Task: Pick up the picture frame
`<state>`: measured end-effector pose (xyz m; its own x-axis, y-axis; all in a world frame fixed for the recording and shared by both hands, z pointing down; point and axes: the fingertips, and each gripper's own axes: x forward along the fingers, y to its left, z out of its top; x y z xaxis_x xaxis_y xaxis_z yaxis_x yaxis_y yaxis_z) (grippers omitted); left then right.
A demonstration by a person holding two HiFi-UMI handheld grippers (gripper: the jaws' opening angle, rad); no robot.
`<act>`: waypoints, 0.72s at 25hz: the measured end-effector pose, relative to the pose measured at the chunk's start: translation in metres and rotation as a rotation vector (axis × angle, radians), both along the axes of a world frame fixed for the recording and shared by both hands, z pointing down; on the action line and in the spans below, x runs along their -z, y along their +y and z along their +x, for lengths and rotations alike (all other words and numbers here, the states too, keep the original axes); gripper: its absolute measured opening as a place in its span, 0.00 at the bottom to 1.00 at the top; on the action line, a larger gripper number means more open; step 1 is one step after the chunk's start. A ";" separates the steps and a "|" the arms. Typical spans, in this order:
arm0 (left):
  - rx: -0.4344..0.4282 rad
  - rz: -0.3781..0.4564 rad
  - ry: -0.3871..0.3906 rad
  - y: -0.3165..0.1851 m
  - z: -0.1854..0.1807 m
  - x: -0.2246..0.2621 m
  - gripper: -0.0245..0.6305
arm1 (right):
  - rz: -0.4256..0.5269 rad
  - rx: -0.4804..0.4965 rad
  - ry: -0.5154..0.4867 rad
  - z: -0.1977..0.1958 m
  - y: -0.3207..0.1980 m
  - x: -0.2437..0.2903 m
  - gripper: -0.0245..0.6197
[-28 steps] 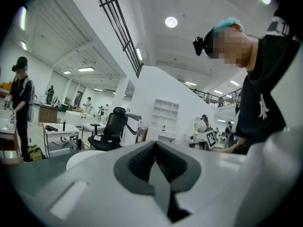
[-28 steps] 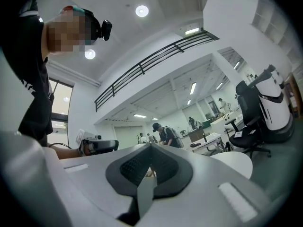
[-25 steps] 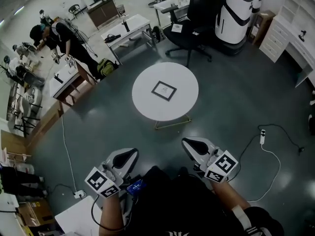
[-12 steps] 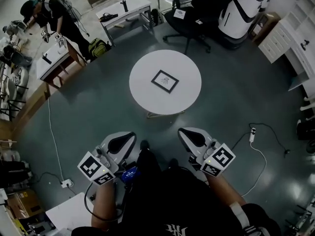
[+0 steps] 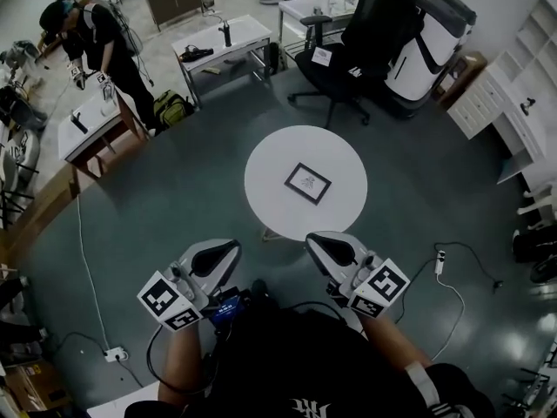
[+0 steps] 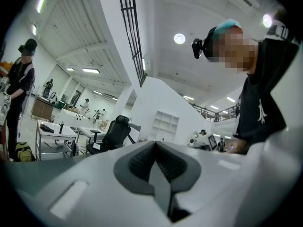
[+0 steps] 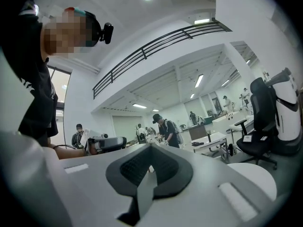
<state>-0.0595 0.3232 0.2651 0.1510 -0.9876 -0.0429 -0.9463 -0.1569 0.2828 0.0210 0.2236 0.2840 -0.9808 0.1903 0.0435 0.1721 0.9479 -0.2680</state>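
Both tools have come forward over the last second. The round white tabletop [image 5: 270, 159] is now just ahead of them, and in head view the right tool [image 5: 333, 249] has its tip at the near rim. Left tool [image 5: 216, 258] is fully closed with nothing in it. Right tool is the same: pads together, empty. I'm holding both level. Picture frame [image 5: 307, 183] lies flat mid-tabletop, ahead of the right tool and slightly to its left, well apart from both tools. Beyond the tabletop are a black office chair [image 5: 352, 46] and a white machine [image 5: 426, 33]. Right of the right tool, a power strip [image 5: 439, 263] lies on the floor. Far ahead-left of the left tool, a person [image 5: 96, 37] leans over another tabletop [image 5: 83, 129].
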 end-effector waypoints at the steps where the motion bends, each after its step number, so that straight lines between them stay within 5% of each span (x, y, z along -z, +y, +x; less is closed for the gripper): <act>1: -0.009 0.003 0.002 0.000 -0.011 0.001 0.04 | 0.007 -0.008 0.002 -0.010 0.001 0.002 0.04; 8: -0.122 -0.025 0.019 -0.007 -0.066 -0.012 0.04 | -0.036 -0.120 0.045 -0.050 0.003 -0.016 0.04; 18: -0.271 -0.091 0.059 -0.060 -0.087 -0.046 0.04 | -0.087 -0.273 0.163 -0.045 -0.025 -0.060 0.04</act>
